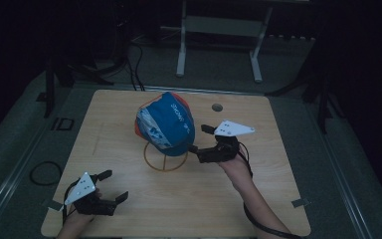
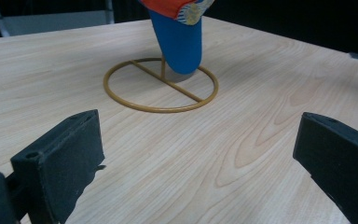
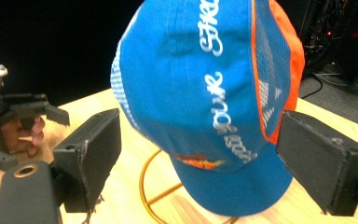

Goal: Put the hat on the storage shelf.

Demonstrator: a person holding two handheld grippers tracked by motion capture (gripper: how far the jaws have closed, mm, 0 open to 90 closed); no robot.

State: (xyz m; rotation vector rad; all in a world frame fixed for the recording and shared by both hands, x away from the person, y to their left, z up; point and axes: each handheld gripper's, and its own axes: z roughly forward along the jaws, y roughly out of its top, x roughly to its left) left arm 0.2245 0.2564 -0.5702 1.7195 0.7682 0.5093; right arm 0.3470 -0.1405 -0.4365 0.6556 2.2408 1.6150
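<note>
Here, the right tongs (image 1: 202,139) sit spread at the cap's brim, nothing clamped.

The blue fabric cap with orange panels and white lettering (image 1: 165,123) hangs on a thin gold wire stand with a ring base (image 1: 165,158), straight ahead of the right tongs and between their jaws in the right gripper view, its brim pointing down. The left tongs (image 1: 111,186), also apart and empty, lie well back, the cap far ahead of them. Beneath is a pale wood-grain desk (image 1: 219,199); beyond it, a dim room with grey carpet (image 1: 348,164) and a white frame's legs (image 1: 181,55).

A dim lab or recording room: a wooden worktop (image 1: 129,209) on grey carpet (image 1: 10,134), cables (image 1: 135,64) and metal stand legs (image 1: 181,50) behind.
</note>
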